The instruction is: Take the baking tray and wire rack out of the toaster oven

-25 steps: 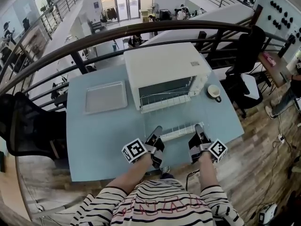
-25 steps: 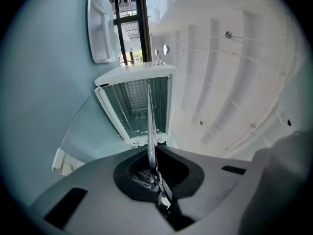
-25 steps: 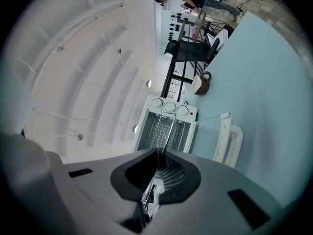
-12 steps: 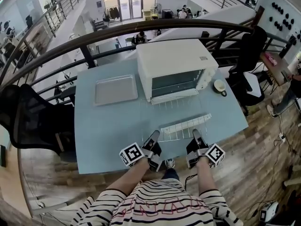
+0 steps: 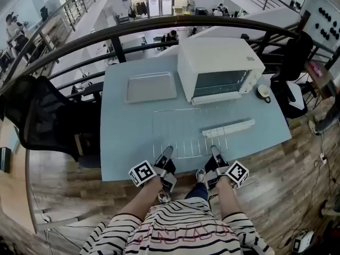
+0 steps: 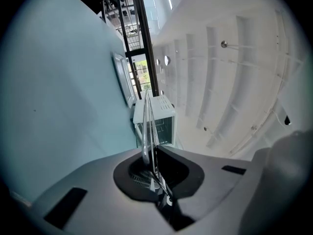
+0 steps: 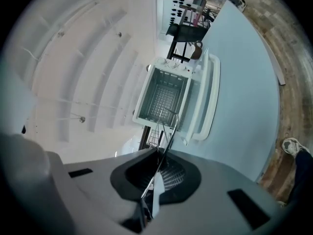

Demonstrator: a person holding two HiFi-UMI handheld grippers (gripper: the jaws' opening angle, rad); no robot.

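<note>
Over the table's near edge, left gripper and right gripper each pinch the wire rack's front wire; baking tray lies beside the toaster oven.

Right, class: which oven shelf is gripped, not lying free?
The wire rack, clamped at its near edge by the left gripper and right gripper; the baking tray lies untouched beside the toaster oven.

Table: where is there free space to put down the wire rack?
Bare table lies left of the held wire rack, in front of the baking tray. Crowded on the right: toaster oven, its open door, cup.
</note>
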